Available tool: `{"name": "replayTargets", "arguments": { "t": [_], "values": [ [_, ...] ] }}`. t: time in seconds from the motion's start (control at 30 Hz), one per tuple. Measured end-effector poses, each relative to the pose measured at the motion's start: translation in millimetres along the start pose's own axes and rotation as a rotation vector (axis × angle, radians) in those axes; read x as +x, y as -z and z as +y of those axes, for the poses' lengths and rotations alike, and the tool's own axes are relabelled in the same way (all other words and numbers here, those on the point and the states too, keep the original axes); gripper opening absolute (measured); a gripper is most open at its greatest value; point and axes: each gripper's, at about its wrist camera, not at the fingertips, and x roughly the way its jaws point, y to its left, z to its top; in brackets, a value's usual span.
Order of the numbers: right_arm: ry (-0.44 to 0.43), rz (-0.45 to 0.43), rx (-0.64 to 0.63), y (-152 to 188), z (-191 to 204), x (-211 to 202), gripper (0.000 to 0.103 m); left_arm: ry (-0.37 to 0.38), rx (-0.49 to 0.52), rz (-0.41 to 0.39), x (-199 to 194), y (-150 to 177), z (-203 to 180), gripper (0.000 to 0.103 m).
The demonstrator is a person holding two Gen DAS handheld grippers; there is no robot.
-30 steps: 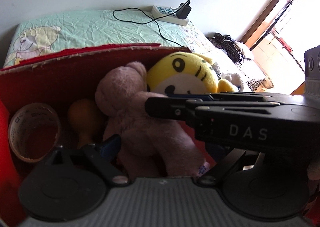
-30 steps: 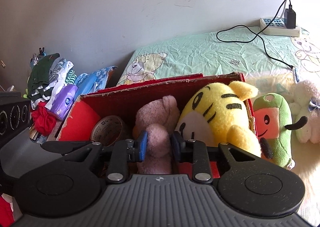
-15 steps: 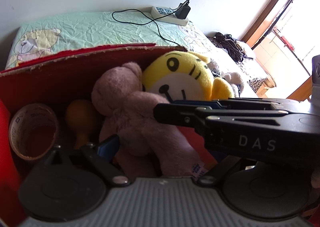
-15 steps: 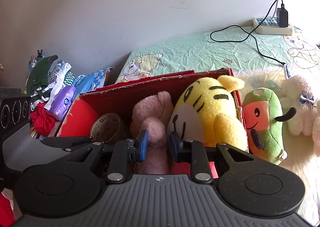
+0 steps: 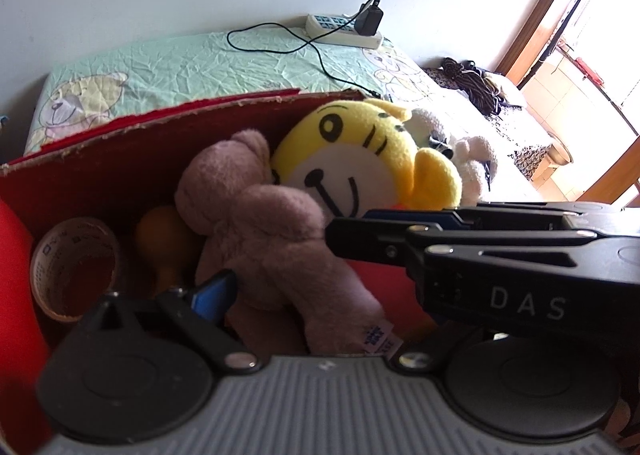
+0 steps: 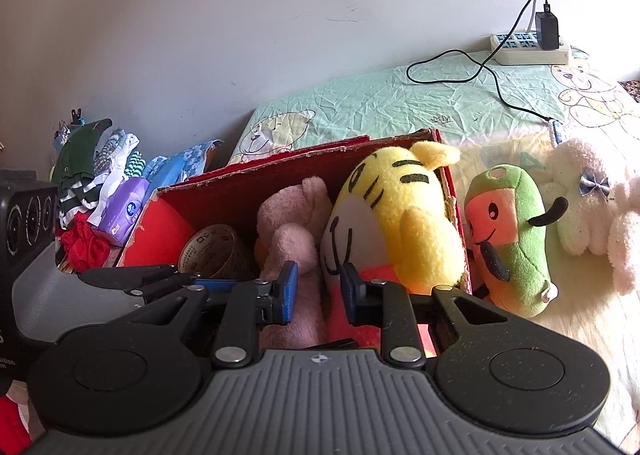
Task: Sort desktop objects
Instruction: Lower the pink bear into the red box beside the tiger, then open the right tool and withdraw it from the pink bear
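Right hand-held gripper (image 6: 318,289) hovered over the red box (image 6: 248,183), fingers slightly apart and empty. Left hand-held gripper (image 5: 308,295) stood wide open around the pink bear (image 5: 260,223), beside the yellow tiger (image 5: 360,159) inside.

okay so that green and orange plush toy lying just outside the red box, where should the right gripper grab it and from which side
Grip the green and orange plush toy across its upper body, just above the black arm, probably coming down from above. It leans upright against the red box wall with the white plush close on its other side, so only the top and front are free. The right gripper is open and empty.
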Motion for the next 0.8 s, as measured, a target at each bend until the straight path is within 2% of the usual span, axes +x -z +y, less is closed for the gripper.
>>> {"name": "replayTargets", "arguments": {
  "t": [0.47,0.8],
  "values": [
    [0.011,-0.027,0.001,6.9,-3.7,-12.1,0.025,-0.078,0.045,0.004,0.7,1.4,-19.0,0.099],
    [0.011,-0.014,0.019,9.3,-5.2,-18.3,0.026,-0.104,0.022,0.02,-0.2,3.9,-22.2,0.099]
  ]
}}
